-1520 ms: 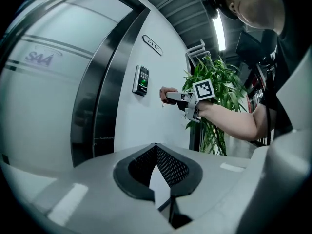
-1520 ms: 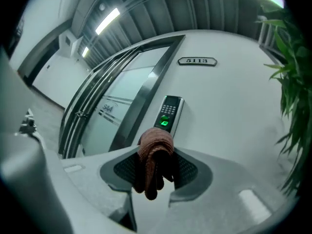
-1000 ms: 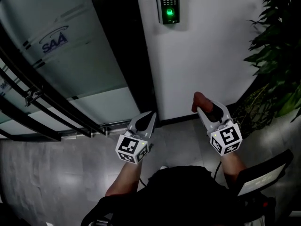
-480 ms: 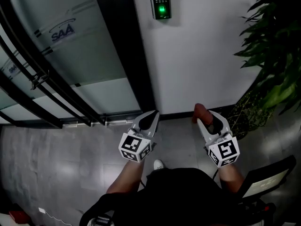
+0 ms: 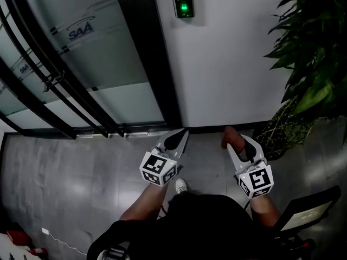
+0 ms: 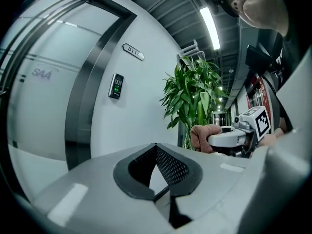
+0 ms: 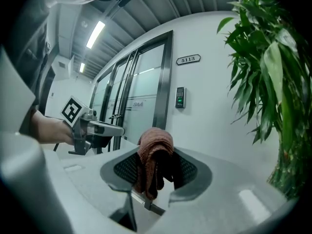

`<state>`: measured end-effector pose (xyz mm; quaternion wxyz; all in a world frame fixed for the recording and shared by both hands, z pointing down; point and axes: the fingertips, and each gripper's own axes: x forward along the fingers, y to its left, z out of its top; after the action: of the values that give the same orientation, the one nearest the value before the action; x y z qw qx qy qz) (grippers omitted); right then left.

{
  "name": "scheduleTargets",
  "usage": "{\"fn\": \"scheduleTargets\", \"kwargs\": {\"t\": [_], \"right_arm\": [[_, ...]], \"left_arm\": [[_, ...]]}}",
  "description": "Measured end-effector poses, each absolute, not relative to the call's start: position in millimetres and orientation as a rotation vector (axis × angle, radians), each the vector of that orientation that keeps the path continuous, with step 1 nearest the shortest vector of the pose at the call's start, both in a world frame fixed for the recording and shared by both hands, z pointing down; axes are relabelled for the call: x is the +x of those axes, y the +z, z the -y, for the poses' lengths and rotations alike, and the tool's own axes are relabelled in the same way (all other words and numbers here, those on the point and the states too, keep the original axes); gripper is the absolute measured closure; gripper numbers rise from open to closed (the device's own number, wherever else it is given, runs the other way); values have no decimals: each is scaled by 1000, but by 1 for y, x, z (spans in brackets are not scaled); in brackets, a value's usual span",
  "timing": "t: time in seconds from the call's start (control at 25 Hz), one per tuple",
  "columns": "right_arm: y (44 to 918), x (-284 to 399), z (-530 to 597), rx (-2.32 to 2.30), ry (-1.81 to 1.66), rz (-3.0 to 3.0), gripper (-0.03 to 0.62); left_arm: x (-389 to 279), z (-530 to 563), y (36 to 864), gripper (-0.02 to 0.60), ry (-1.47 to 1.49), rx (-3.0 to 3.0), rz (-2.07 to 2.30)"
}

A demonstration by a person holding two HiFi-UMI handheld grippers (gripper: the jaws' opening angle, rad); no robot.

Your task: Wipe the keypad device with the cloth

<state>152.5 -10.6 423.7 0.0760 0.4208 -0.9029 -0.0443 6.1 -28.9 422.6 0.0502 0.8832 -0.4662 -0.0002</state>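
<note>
The keypad device [image 5: 183, 0] is a small black box with a green light, fixed high on the white wall; it also shows as the keypad device [image 6: 115, 86] and the keypad device [image 7: 180, 97]. My right gripper [image 5: 234, 138] is shut on a folded brown cloth [image 7: 154, 155], which sticks out past the fingertips as the cloth [image 5: 229, 136]. My left gripper [image 5: 181, 136] is shut with nothing between its jaws. Both grippers hang low in front of the person, well below the keypad and apart from the wall.
A dark door frame [image 5: 143, 53] and frosted glass door [image 5: 70, 42] with black bars stand left of the keypad. A large potted plant [image 5: 312, 53] fills the right side. A room number plate [image 7: 187, 59] sits above the keypad. Grey floor [image 5: 65, 177] lies below.
The head view has drifted, so the keypad sits slightly higher and more to the left in the picture. Both grippers have sunk a little lower in view; the cloth stays held.
</note>
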Motion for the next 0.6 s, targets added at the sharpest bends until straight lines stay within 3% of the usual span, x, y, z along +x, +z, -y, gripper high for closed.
{"fn": "scheduleTargets", "kwargs": {"t": [0.6], "right_arm": [[418, 160, 1, 1250, -156, 2735, 450]], "left_arm": [[13, 17, 412, 565, -4, 2702, 1473]]}}
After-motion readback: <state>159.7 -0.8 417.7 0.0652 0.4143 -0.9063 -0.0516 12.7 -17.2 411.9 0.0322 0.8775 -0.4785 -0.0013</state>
